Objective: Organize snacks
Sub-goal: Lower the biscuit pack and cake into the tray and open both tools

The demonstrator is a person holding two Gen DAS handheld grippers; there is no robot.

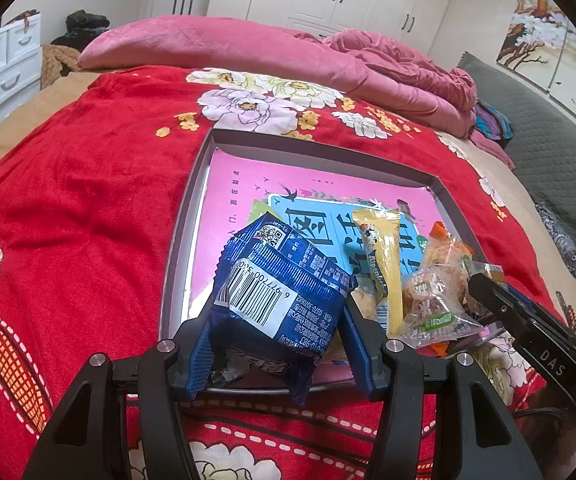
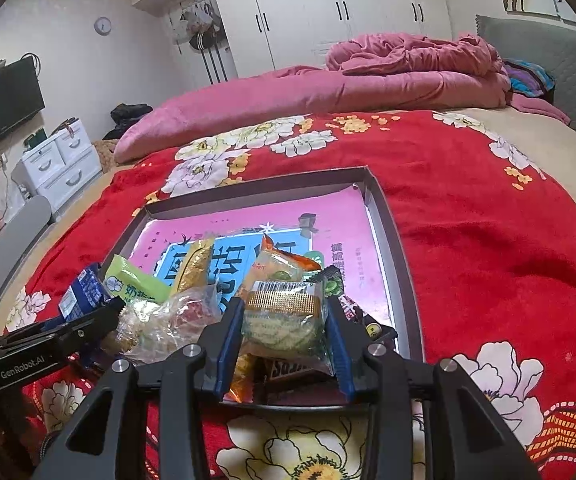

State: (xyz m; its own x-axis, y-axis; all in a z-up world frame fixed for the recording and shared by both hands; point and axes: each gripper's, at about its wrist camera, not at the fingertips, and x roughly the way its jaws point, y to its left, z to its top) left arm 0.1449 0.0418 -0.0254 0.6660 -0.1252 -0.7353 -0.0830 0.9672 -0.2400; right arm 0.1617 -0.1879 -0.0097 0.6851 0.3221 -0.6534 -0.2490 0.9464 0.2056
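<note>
Here the left tool (image 1: 276, 320) clamps a crinkled blue packet (image 1: 284, 280) (barcode up), while the right tool (image 2: 284, 328) grips a clear gold-banded snack pack (image 2: 284, 320) over the tray (image 2: 384, 216).

A red floral blanket (image 1: 88, 200) covers the bed, bearing a shallow tray (image 1: 192, 200) and rumpled pink quilt (image 1: 248, 48).

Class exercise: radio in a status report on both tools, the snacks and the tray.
Left tool shut on blue snack packet. Right tool shut on green-and-gold snack packet. Both over the tray, near edge. Loose snack pile crowds that end.
</note>
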